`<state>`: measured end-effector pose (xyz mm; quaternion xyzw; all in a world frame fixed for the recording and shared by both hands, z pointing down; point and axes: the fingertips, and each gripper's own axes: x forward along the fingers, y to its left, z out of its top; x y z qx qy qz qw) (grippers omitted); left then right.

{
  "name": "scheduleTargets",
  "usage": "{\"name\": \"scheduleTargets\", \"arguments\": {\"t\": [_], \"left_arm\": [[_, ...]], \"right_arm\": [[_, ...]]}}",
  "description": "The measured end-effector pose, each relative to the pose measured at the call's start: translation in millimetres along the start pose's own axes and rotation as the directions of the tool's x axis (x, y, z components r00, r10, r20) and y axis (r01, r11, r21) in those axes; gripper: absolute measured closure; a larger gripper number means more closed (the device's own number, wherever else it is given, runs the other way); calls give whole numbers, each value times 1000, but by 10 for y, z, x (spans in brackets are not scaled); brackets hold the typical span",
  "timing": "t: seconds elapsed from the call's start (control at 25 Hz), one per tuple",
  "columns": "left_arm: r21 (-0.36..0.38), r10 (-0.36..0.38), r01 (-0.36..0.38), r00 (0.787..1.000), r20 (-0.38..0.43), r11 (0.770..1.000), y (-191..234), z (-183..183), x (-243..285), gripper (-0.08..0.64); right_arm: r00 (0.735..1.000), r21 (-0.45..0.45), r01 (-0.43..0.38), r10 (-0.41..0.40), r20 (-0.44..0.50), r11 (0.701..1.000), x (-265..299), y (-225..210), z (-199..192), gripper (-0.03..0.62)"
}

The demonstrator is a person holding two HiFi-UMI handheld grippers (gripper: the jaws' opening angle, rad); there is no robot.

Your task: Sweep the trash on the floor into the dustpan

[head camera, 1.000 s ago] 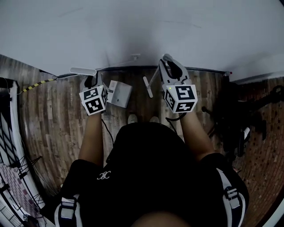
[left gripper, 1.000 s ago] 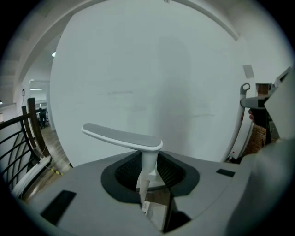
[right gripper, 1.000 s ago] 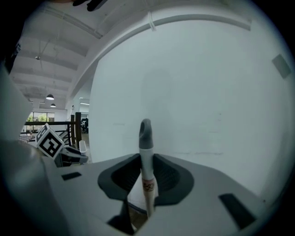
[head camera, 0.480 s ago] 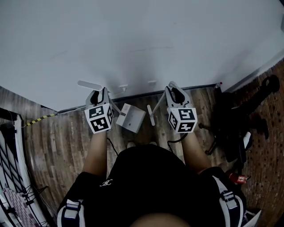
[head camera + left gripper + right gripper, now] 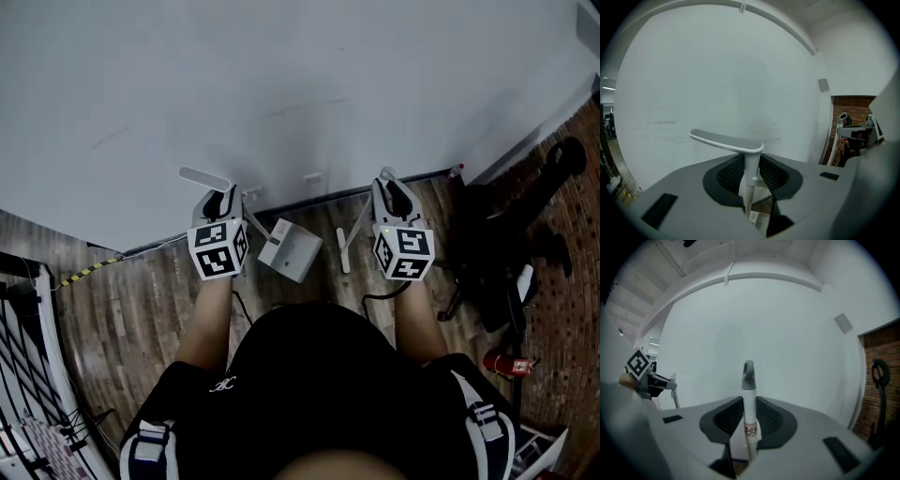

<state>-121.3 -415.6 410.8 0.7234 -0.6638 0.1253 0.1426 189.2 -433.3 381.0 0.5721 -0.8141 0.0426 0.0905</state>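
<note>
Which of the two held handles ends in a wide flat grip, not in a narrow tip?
The dustpan handle in the left gripper; the broom handle in the right gripper ends in a narrow grey tip.

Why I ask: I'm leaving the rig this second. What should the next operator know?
Left gripper: jaws shut on the dustpan handle; the dustpan sits low by the wall.
Right gripper: jaws shut on the broom handle; the broom head is just right of the dustpan.
Done: both tools are in hand.
Left: no trash can be made out on the wooden floor in these views, so find it, then sweep it into the dustpan.
</note>
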Motion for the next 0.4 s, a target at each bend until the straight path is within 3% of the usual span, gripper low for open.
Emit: {"name": "scheduleTargets", "arguments": {"t": [0.4], "left_arm": [[19, -25, 26, 999, -28, 999, -186, -102, 82, 456]], "right_arm": [[995, 16, 92, -92, 30, 996, -176, -436, -17, 495]]}}
